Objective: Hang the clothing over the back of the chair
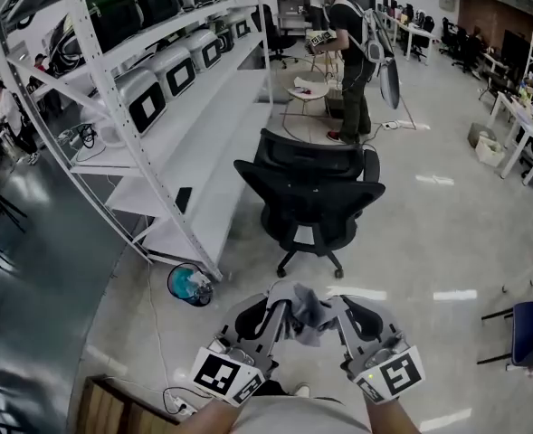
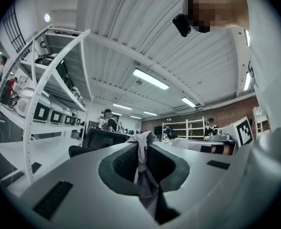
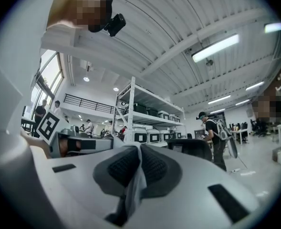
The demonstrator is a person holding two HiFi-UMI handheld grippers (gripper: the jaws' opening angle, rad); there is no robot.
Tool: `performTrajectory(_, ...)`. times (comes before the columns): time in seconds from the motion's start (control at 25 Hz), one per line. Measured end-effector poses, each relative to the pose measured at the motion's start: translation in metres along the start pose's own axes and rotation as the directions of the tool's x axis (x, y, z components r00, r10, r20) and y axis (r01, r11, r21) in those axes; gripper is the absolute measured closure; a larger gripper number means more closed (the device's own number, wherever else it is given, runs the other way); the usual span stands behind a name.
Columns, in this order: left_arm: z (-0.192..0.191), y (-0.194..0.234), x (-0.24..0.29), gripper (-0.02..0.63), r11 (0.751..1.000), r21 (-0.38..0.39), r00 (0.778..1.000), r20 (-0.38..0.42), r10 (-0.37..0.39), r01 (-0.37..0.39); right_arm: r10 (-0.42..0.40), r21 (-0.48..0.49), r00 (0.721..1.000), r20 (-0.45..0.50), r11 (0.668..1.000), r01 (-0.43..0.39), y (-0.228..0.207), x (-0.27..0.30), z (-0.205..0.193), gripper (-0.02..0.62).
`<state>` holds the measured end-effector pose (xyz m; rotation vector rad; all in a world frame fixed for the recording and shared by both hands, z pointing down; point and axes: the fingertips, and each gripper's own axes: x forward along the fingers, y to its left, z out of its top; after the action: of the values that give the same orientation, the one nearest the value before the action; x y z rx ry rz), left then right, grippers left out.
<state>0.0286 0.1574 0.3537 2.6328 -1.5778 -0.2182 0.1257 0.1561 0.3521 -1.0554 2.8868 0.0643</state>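
A light grey piece of clothing [image 1: 307, 315] hangs bunched between my two grippers, low in the head view. My left gripper [image 1: 284, 308] is shut on its left part and my right gripper [image 1: 337, 306] is shut on its right part. The black office chair [image 1: 313, 193] stands on the floor ahead of both grippers, its mesh backrest [image 1: 309, 156] on the far side. In the left gripper view the cloth [image 2: 142, 168] is pinched between the closed jaws [image 2: 141, 144], with the chair [image 2: 103, 138] beyond. The right gripper view shows cloth [image 3: 137, 180] clamped in its jaws [image 3: 139, 150] and the chair [image 3: 193, 149] to the right.
A tall white shelving rack [image 1: 112, 125] with boxy white machines runs along the left. A person [image 1: 347, 52] stands beyond the chair near a small round table [image 1: 308, 90]. A teal round object [image 1: 190, 285] and cables lie on the floor at the left. A blue chair [image 1: 528, 333] stands at the right.
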Motion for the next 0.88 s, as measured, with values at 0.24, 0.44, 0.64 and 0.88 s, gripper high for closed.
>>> performTrajectory(0.24, 0.003, 0.006, 0.016, 0.577, 1.000, 0.011, 1.000, 0.005, 0.015, -0.015, 0.031, 0.021, 0.999, 0.009, 0.999, -0.032, -0.014, 0.004, -0.001, 0.574)
performTrajectory(0.44, 0.008, 0.022, 0.037, 0.577, 1.000, 0.011, 1.000, 0.024, -0.020, 0.020, 0.018, 0.015, 1.000, 0.011, 1.000, -0.018, -0.026, 0.025, 0.002, 0.574)
performTrajectory(0.64, 0.015, 0.062, 0.068, 0.577, 0.997, 0.009, 0.997, 0.033, -0.071, 0.071, -0.017, 0.014, 1.000, 0.012, 1.000, 0.016, -0.046, 0.067, 0.002, 0.574)
performTrajectory(0.88, 0.026, 0.110, 0.095, 0.577, 0.988, -0.030, 0.988, 0.038, -0.147, 0.149, -0.037, 0.011, 0.999, 0.008, 0.999, 0.037, -0.058, 0.126, 0.004, 0.574)
